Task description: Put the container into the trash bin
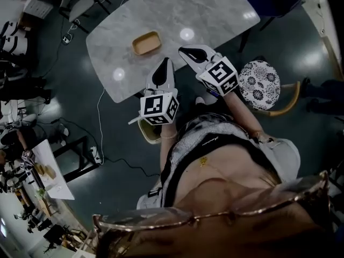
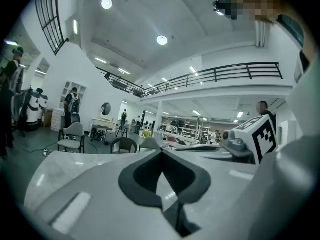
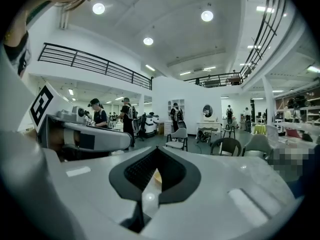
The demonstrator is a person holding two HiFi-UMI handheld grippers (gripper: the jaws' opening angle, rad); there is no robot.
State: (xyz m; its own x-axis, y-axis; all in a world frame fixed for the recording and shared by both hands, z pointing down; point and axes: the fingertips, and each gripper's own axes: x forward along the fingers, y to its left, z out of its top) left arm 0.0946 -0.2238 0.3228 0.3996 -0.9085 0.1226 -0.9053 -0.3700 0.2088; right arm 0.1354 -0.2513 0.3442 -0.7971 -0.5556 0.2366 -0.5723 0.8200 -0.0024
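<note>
A shallow tan container (image 1: 146, 43) lies on the marble table (image 1: 215, 9), near its middle. Both grippers hover over the table's near edge and point at the container from a short way off. My left gripper (image 1: 167, 62) has its black pads together at the tip with nothing between them, as the left gripper view also shows for the gripper (image 2: 161, 152). My right gripper (image 1: 181, 49) is shut and empty too. In the right gripper view a yellowish sliver (image 3: 156, 177) shows through the gap behind that gripper's tips (image 3: 156, 149).
A chair with a patterned round seat (image 1: 259, 84) stands right of me. A cream round-rimmed thing (image 1: 146, 132) sits on the floor under the left gripper, mostly hidden. Cables (image 1: 99, 117) trail over the dark floor. Chairs (image 3: 176, 138) and people (image 3: 128, 119) stand farther off.
</note>
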